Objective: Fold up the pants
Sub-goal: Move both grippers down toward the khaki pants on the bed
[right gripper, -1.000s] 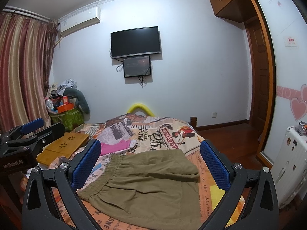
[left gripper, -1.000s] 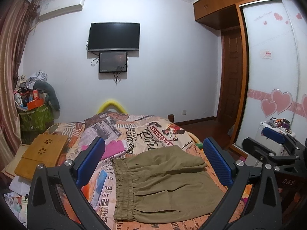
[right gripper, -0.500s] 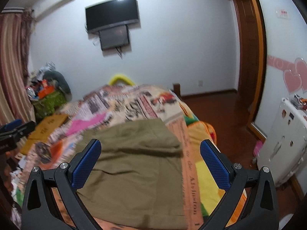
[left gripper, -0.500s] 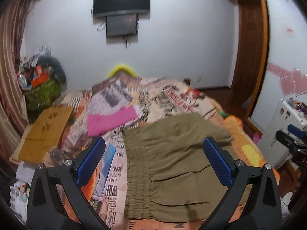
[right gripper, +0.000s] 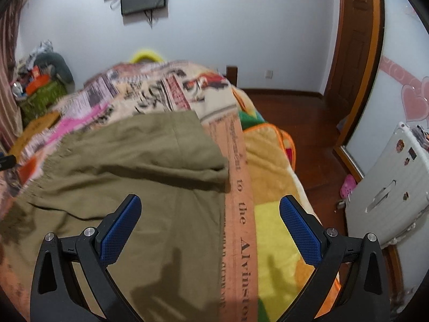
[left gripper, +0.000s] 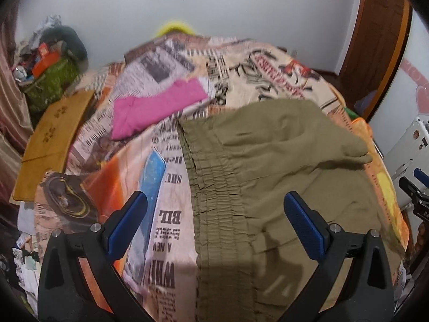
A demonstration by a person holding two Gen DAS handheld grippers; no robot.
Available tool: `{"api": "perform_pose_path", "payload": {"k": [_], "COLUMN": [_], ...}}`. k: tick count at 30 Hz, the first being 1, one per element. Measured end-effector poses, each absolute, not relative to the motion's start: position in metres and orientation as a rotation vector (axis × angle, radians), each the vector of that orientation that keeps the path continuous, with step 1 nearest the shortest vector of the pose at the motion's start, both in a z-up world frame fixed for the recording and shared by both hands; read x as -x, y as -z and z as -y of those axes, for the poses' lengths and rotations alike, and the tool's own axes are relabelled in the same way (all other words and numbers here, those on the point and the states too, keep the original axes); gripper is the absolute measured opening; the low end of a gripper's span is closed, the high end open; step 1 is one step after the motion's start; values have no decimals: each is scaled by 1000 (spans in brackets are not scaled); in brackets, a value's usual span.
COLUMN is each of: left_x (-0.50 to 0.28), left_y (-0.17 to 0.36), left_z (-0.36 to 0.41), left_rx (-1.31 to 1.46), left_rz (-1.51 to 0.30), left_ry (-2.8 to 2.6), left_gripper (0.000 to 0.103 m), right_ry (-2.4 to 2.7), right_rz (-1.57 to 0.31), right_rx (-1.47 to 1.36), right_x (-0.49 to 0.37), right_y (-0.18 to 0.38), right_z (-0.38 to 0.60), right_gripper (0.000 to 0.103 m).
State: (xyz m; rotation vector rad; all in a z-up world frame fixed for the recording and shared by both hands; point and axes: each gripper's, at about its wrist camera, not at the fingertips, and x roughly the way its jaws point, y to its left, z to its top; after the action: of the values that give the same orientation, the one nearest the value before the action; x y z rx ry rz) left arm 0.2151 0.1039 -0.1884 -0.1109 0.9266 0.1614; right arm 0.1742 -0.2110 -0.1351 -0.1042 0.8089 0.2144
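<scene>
Left wrist view: olive cotton pants (left gripper: 268,166) lie on the newsprint-patterned bed blanket (left gripper: 166,214) — ruched elastic waistband at their left edge, one soft fold doubled over. Left hand-held gripper (left gripper: 214,222) and right hand-held gripper (right gripper: 210,221) hover above, blue textured pads spread wide, empty.

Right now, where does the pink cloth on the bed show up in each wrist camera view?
Left wrist: the pink cloth lies upper left of centre, beyond the waistband of the olive pants.
Right wrist: the same cloth is a blurred strip at the left, past the pants' far edge.
Shared landmark: the yellow ring behind the bed.
</scene>
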Motion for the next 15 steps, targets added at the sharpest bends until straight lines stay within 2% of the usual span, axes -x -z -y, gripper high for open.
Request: {"api": "perform_pose_path", "payload": {"k": [2, 6, 8, 12, 14, 15], "left_x": [-224, -240, -247, -256, -259, -261], "left_y": [197, 212, 217, 225, 229, 231], "left_z": [-109, -113, -114, -112, -112, -112], "left_rx": [129, 123, 114, 100, 98, 103], "left_rz": [-960, -1026, -1047, -1074, -1091, -1101], "left_ry": [-146, -126, -115, -84, -66, -59], "left_gripper": [103, 86, 84, 82, 81, 77], "right_ry": [-224, -243, -257, -298, -320, -332], "right_rz": [-842, -898, -934, -980, -1008, -1021], "right_rx": [108, 106, 102, 87, 88, 88], "right_x": [-183, -201, -210, -225, -232, -235], "right_y": [146, 161, 168, 180, 186, 189], "right_z": [212, 212, 211, 208, 204, 203], "right_gripper": [102, 97, 93, 83, 74, 68]}}
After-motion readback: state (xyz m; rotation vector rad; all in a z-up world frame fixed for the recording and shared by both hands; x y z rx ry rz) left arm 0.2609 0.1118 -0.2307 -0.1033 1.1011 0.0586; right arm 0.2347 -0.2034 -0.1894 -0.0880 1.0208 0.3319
